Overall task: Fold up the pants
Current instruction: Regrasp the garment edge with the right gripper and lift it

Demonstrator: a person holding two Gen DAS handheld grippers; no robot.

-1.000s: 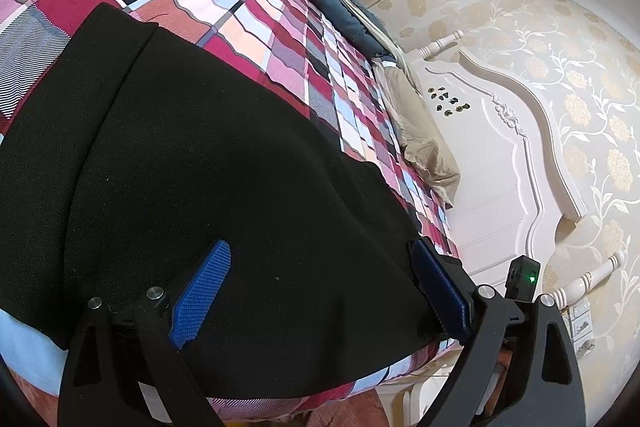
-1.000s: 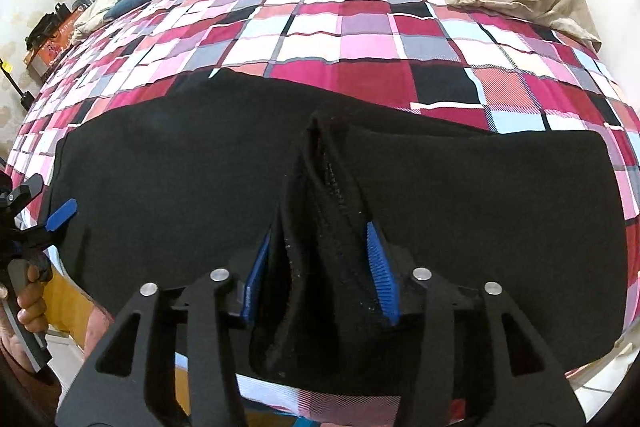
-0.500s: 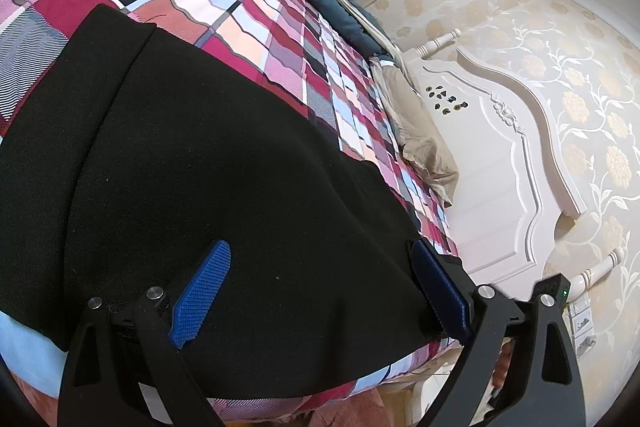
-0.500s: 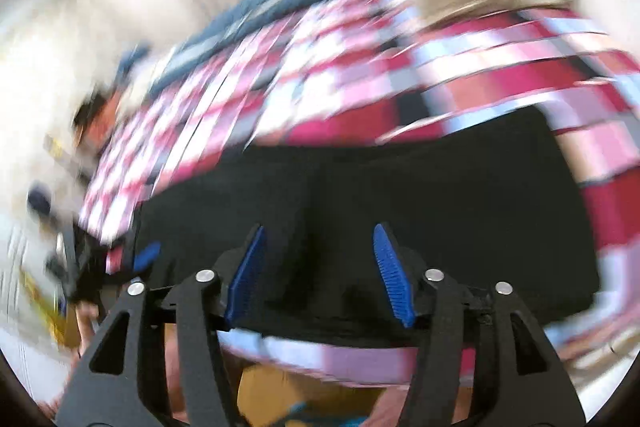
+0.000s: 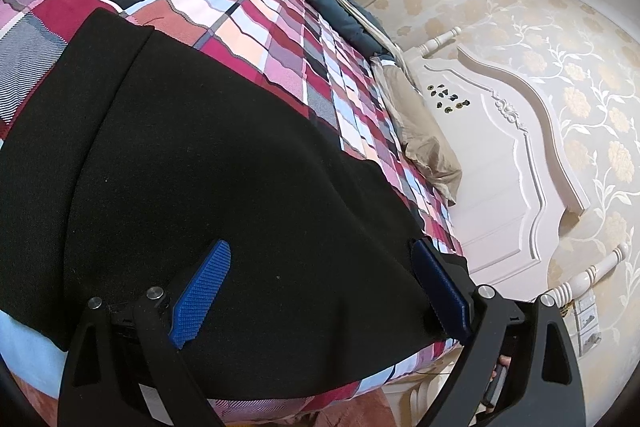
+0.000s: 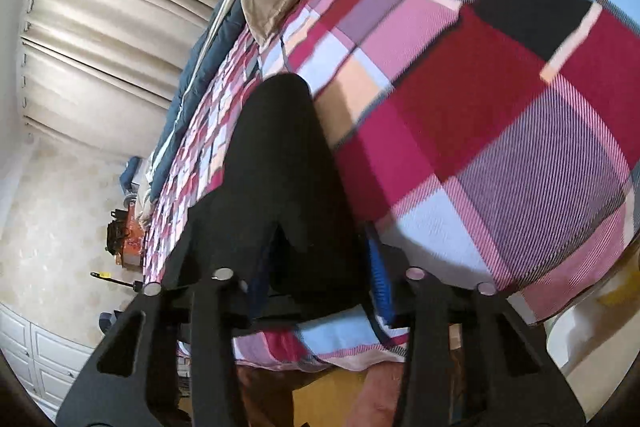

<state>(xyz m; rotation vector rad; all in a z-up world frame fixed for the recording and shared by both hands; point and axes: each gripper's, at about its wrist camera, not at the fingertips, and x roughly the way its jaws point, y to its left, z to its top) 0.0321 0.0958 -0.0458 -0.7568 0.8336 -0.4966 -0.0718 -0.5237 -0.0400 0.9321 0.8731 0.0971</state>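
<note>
Right tool (image 6: 316, 279) swung to the pants' (image 6: 280, 155) end, closing on cloth, pants lengthwise along the bed edge

No text, label or number can be read anywhere.

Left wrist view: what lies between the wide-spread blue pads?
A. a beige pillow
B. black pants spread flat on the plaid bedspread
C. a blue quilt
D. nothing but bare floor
B: the black pants lie spread on the plaid bedspread, filling the gap of the left gripper.

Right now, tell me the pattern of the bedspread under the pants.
Plaid bedspread in magenta, pink, pale blue and black; clearest in the left wrist view.
</note>
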